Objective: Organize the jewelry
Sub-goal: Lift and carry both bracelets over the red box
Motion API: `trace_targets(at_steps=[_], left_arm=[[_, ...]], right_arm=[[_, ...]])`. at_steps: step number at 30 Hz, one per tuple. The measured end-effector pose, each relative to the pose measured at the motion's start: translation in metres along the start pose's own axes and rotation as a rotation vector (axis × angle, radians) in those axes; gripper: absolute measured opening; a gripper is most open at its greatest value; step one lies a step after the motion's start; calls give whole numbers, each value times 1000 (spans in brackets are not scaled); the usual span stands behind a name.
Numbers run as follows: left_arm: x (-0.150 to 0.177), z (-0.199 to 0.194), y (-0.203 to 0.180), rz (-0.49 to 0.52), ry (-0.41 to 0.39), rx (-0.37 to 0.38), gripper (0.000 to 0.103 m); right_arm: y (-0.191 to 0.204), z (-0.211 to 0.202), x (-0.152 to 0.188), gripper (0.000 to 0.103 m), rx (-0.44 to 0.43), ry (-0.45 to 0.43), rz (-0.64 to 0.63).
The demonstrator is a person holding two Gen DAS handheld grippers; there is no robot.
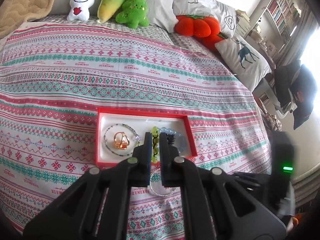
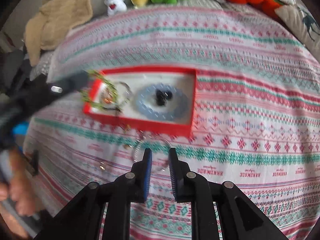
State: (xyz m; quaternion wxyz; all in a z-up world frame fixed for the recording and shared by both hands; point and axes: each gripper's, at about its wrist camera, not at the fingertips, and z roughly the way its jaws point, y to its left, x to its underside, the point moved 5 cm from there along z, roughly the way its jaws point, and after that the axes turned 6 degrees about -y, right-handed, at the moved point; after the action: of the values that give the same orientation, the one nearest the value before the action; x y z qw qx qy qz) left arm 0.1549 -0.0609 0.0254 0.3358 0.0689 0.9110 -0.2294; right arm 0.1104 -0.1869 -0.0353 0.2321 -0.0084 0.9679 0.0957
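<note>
A red box (image 1: 144, 113) with a white lining lies on the patterned bedspread. In it are a thin beaded strand (image 1: 112, 128), gold rings (image 1: 122, 141), a pale blue bead bracelet (image 1: 181, 138) and a small black piece (image 1: 171, 139). My left gripper (image 1: 155, 135) is shut on a green bead bracelet (image 1: 154, 150) and holds it over the box. The blurred right wrist view shows that left gripper (image 2: 88, 76) and the green bracelet (image 2: 100, 92) at the left end of the box (image 2: 150, 69). My right gripper (image 2: 160, 150) stands open over a silver chain bracelet (image 2: 138, 150) on the bedspread in front of the box.
Plush toys (image 1: 112, 4), an orange pumpkin cushion (image 1: 196, 27) and pillows (image 1: 244, 60) line the far side of the bed. A beige blanket (image 2: 58, 14) lies at the far left. A person's hand (image 2: 18, 196) shows at the lower left. A bookshelf (image 1: 284, 8) stands at the right.
</note>
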Motion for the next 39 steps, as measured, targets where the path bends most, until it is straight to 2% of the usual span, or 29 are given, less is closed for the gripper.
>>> trace_targets(at_steps=[7, 10, 11, 14, 16, 20, 21, 24, 27, 33, 39], left_arm=[[6, -12, -2, 10, -9, 0, 8], [8, -16, -1, 11, -7, 0, 8], [9, -16, -1, 10, -6, 0, 8], [11, -20, 1, 12, -5, -2, 8], [13, -23, 2, 17, -5, -5, 8], [15, -25, 4, 20, -2, -10, 8], [15, -25, 5, 19, -1, -11, 8], [17, -28, 9, 11, 0, -14, 8], [16, -30, 13, 2, -2, -17, 8], [13, -33, 17, -12, -9, -21, 8], [10, -31, 17, -24, -15, -17, 8]], right_arm=[[-11, 40, 12, 24, 47, 102, 12], [-10, 48, 13, 34, 66, 106, 3], [-11, 50, 12, 45, 70, 103, 1], [-10, 58, 10, 46, 75, 89, -12], [-8, 65, 12, 42, 81, 93, -28], [2, 69, 15, 7, 89, 76, -73], [3, 69, 16, 5, 84, 79, -72], [6, 65, 18, 4, 93, 68, -79], [16, 50, 15, 4, 63, 40, -83], [29, 8, 8, 4, -3, -58, -73], [27, -29, -13, 4, -42, -155, -38]])
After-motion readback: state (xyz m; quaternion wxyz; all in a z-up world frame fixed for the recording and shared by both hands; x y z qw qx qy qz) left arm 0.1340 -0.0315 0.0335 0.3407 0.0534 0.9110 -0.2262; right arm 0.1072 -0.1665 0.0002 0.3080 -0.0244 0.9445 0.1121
